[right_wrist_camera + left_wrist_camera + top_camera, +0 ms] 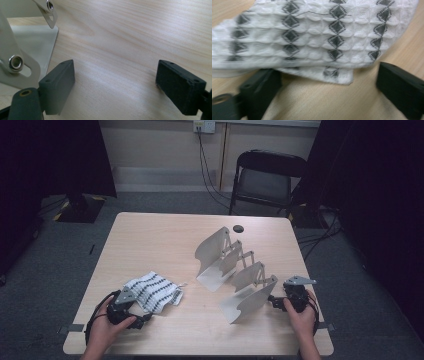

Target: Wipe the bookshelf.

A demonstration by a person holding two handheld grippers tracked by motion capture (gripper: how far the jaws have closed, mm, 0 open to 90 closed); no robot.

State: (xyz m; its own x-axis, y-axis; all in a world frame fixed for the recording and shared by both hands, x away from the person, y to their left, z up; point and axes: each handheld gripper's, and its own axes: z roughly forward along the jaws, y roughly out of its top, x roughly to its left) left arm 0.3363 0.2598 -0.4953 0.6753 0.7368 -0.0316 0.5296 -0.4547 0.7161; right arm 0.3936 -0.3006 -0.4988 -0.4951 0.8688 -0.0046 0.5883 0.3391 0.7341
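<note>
White waffle-weave cloth [151, 291] with rows of dark diamonds, lying bunched near the front left of a pale wooden table [165, 240]. Just at its near edge, left gripper [141, 320], held in a hand, jaws spread to either side of a folded corner, pads not yet pressing on the fabric. Seen close in the left gripper view, cloth [312, 37] hanging over the gap between the two black jaws, one jaw partly tucked under the hem.

At the front right, right gripper [274, 301], jaws spread wide over bare wood with nothing between them, just beside a folding metal rack [235, 270] of curved cream plates joined by riveted scissor links.

Best handling of the likely step, picking up the cloth: slide further in so both layers of the corner sit fully between the pads, then close firmly; soft, thick weave, likely to slip from a shallow pinch. Right gripper best kept off the rack until needed.

Hard to make out: left gripper view blurred; number of folded layers unclear. Rack [27, 47] cut off at the edge of the right gripper view.
</note>
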